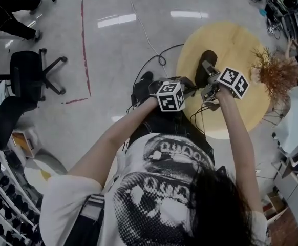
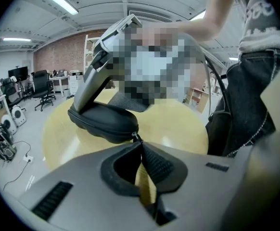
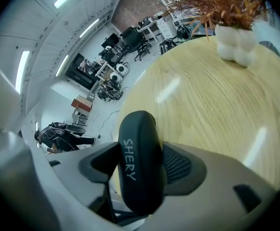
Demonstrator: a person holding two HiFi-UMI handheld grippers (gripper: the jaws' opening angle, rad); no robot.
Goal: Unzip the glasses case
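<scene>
A black zipped glasses case with white lettering hangs over the round wooden table. My right gripper is shut on it, its pads pressing both sides. In the left gripper view the case tilts in the right gripper's grey fingers, and its small metal zipper pull runs into my left gripper, which is shut on the pull's tab. In the head view both grippers meet at the table's near edge, with the case just beyond the left gripper and the right gripper.
A white vase with dried reddish-brown foliage stands on the far side of the table. A black office chair stands on the floor at the left, and cables trail near the table's base.
</scene>
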